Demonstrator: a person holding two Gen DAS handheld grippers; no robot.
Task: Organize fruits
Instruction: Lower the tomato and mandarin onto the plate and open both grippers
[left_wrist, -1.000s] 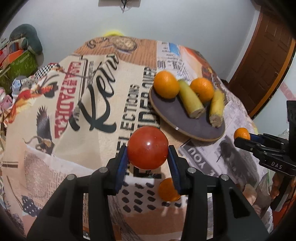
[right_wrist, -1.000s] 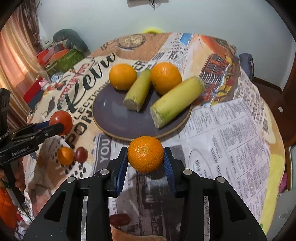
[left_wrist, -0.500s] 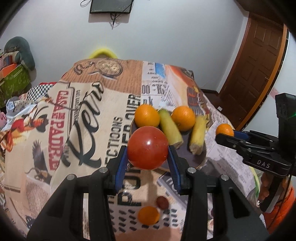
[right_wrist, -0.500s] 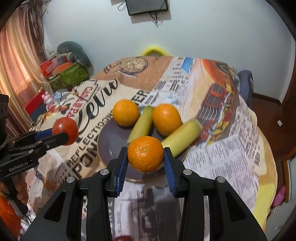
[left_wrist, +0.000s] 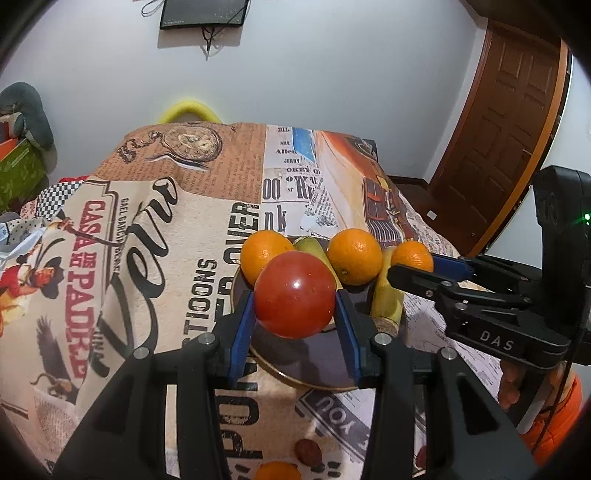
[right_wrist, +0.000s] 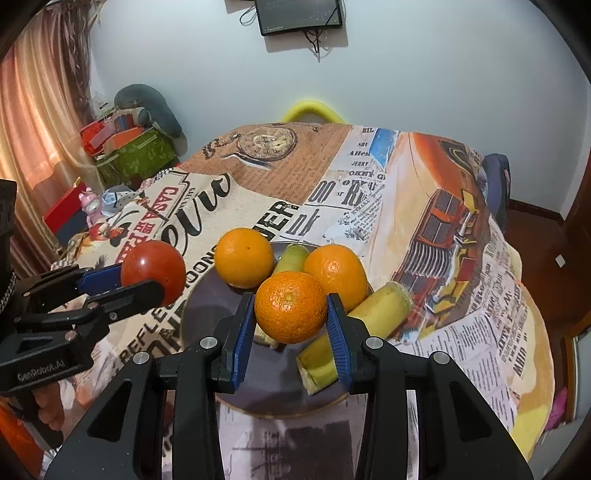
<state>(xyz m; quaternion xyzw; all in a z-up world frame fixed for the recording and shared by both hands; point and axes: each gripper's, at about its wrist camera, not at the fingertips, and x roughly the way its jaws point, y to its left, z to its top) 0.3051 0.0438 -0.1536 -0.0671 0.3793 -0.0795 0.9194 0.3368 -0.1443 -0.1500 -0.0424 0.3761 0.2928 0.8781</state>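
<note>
My left gripper (left_wrist: 294, 301) is shut on a red tomato (left_wrist: 294, 294) and holds it above the near side of a dark round plate (left_wrist: 314, 363). My right gripper (right_wrist: 291, 312) is shut on a small orange (right_wrist: 290, 306) above the same plate (right_wrist: 258, 387). The plate holds two oranges (right_wrist: 243, 257) (right_wrist: 338, 271) and two cut yellow bananas (right_wrist: 369, 323) (right_wrist: 291, 256). In the right wrist view the left gripper with the tomato (right_wrist: 153, 267) is at the plate's left edge. In the left wrist view the right gripper's orange (left_wrist: 412, 255) hangs over the plate's right side.
The table wears a printed newspaper-style cloth (left_wrist: 147, 240). A small orange fruit (left_wrist: 277, 472) and a dark red fruit (left_wrist: 307, 451) lie on the cloth near the front edge. A brown door (left_wrist: 506, 147) is at the right. Boxes and clutter (right_wrist: 125, 147) are at the left.
Both grippers have risen and moved forward over the plate, still holding the tomato and the small orange. The loose fruits on the cloth have dropped toward the bottom of the left view.
</note>
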